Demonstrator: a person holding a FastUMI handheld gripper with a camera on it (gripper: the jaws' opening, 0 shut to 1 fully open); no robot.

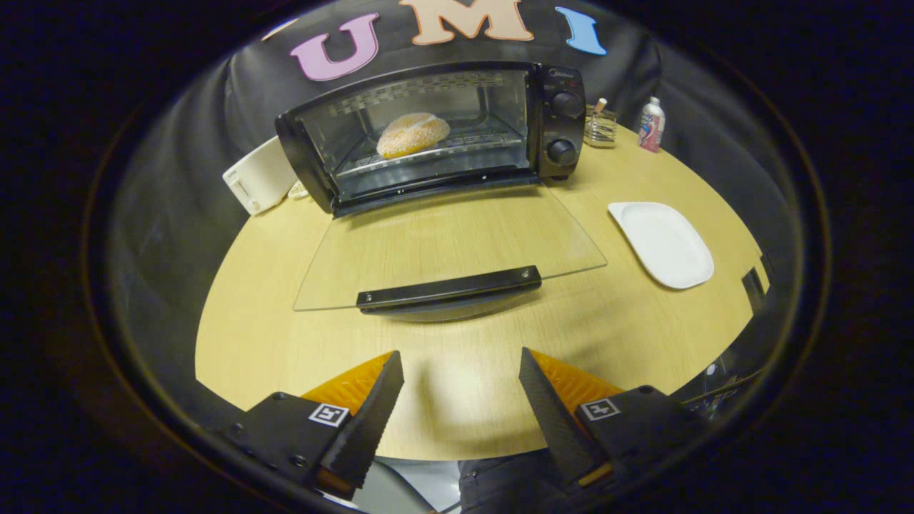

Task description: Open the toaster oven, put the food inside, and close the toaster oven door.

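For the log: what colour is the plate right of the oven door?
White, plain; the plate is clearest in the gripper view.

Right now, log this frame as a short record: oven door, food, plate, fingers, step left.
oven door: glass door of the toaster oven folded down flat, handle toward the fingers
food: round bun on the rack inside
plate: white plate bare, on the table beside the open door
fingers: gripper open, nothing between, short of the handle
step left: close the door
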